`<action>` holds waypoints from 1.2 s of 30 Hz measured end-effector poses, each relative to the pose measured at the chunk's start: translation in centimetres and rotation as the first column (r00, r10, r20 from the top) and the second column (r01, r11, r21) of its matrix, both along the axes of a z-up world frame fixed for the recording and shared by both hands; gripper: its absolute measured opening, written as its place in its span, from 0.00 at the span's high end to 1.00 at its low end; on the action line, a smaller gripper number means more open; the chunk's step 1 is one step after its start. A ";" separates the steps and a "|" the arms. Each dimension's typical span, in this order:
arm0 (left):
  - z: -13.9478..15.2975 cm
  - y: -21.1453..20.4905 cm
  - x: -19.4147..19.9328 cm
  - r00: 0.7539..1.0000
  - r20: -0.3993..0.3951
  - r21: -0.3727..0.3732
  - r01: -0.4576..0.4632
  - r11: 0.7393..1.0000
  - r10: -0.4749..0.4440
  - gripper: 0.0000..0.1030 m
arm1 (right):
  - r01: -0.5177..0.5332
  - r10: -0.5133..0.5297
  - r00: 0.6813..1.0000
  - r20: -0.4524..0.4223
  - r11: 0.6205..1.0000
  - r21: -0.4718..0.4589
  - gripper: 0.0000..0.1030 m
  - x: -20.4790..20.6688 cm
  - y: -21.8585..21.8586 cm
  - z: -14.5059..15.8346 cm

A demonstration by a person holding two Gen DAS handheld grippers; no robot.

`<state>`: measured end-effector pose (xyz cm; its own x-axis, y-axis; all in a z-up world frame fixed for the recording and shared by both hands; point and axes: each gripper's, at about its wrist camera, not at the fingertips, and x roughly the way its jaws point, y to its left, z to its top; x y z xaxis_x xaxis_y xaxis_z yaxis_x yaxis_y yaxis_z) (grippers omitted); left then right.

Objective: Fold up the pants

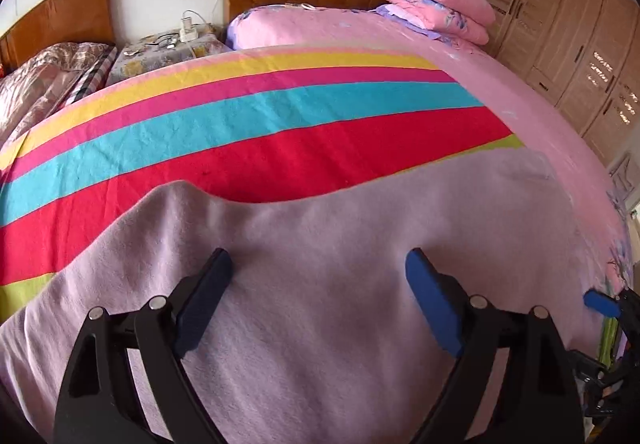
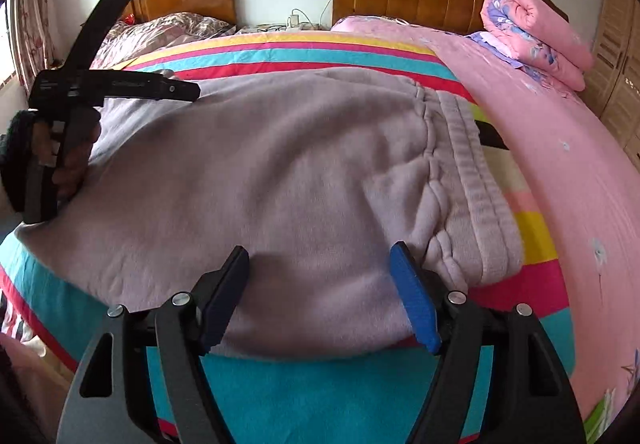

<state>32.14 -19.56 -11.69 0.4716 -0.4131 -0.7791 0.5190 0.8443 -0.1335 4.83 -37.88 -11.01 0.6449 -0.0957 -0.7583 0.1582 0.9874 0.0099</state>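
Currently I hold both tools wide, left tool (image 1: 318, 264) and right tool (image 2: 318, 256), over the flat pants (image 2: 260, 172), ready to pinch the near edge on the bed (image 2: 540, 116).

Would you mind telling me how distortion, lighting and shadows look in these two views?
Left wrist view: fisheye bows the striped bedsheet into an arc, daylight is soft, corners dark. Right wrist view: same bowing, the open right tool casts a faint shadow on the lilac fleece pants; the rolled pink quilt looks sharp.
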 end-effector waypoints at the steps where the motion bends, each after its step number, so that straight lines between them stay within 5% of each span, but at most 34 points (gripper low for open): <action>1: 0.1 0.3 0.1 1.000 -0.003 -0.014 -0.005 1.000 0.005 0.14 | 0.000 0.000 1.000 -0.009 1.000 -0.005 0.33 0.1 0.0 0.3; 8: -0.4 -1.2 -0.2 0.999 0.040 0.092 -0.021 0.995 0.018 0.11 | -0.048 0.051 0.996 0.076 0.998 -0.038 0.29 5.0 1.1 4.1; 13: -0.6 -1.4 -0.1 0.998 0.048 0.117 -0.037 0.992 0.031 0.10 | -0.029 0.010 0.991 -0.130 0.989 -0.145 0.22 10.4 0.2 1.0; 15: -0.7 -1.2 0.0 0.998 0.047 0.109 -0.044 0.993 0.039 0.10 | -0.023 0.016 0.995 -0.100 0.998 -0.065 0.19 9.8 -1.1 1.1; 21: -0.8 -1.3 0.0 0.998 0.048 0.123 -0.049 0.991 0.043 0.07 | -0.002 0.001 1.000 -0.015 0.998 -0.063 0.18 9.4 -0.8 3.3; 25: -0.8 -1.6 0.1 0.998 0.047 0.118 -0.050 0.992 0.045 0.07 | 0.018 -0.027 0.994 -0.106 0.996 -0.087 0.14 11.0 -1.7 0.6; 36: -0.9 -1.2 0.0 0.998 0.041 0.102 -0.046 0.994 0.042 0.06 | 0.038 -0.043 0.997 -0.068 0.997 -0.073 0.05 10.8 -1.5 -0.2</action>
